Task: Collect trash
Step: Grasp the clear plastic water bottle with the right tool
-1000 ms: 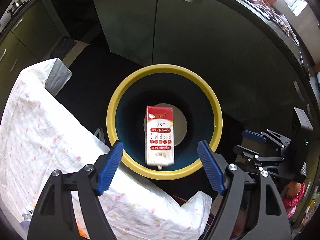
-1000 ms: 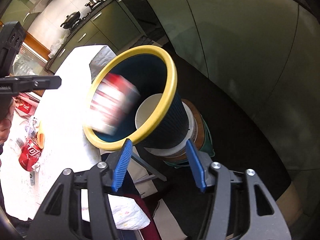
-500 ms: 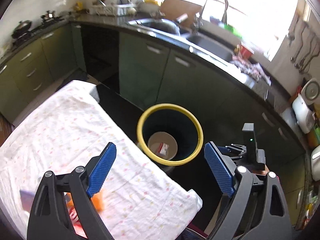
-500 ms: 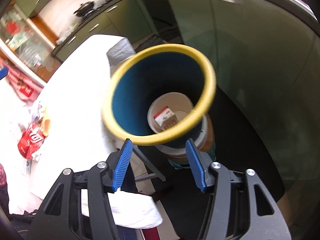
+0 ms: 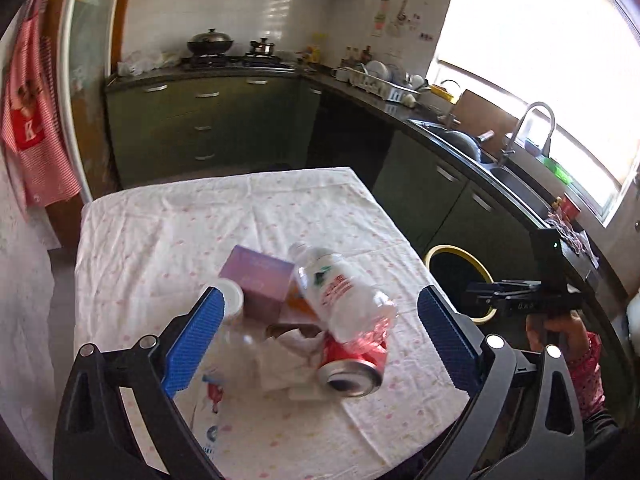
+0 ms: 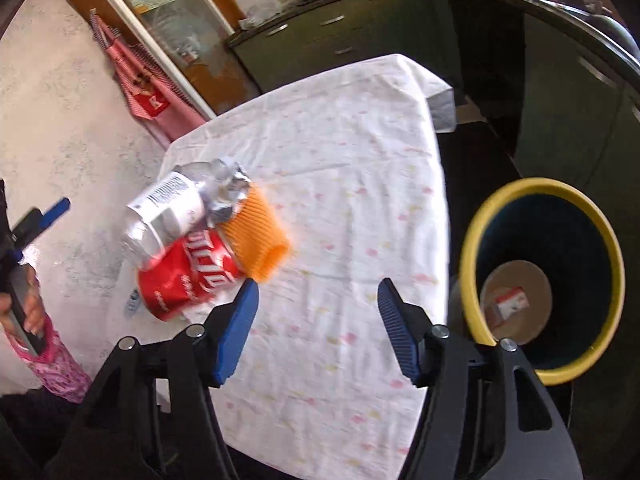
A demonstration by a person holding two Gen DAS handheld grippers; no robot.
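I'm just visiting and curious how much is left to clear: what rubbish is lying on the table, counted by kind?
Plastic bottles: 1
Drink cans: 1
Small boxes: 1
Orange ribbed cups: 1
Crumpled paper: 1
Crumpled foil: 1
Total: 6 that I can tell apart; the pile overlaps, so more may be hidden.

Strong daylight comes from the window (image 5: 532, 80) on my left view and burns it white. The tablecloth (image 5: 168, 240) is bright, the cabinets (image 6: 580, 92) dark. My right view is blurred; the edges bend round.
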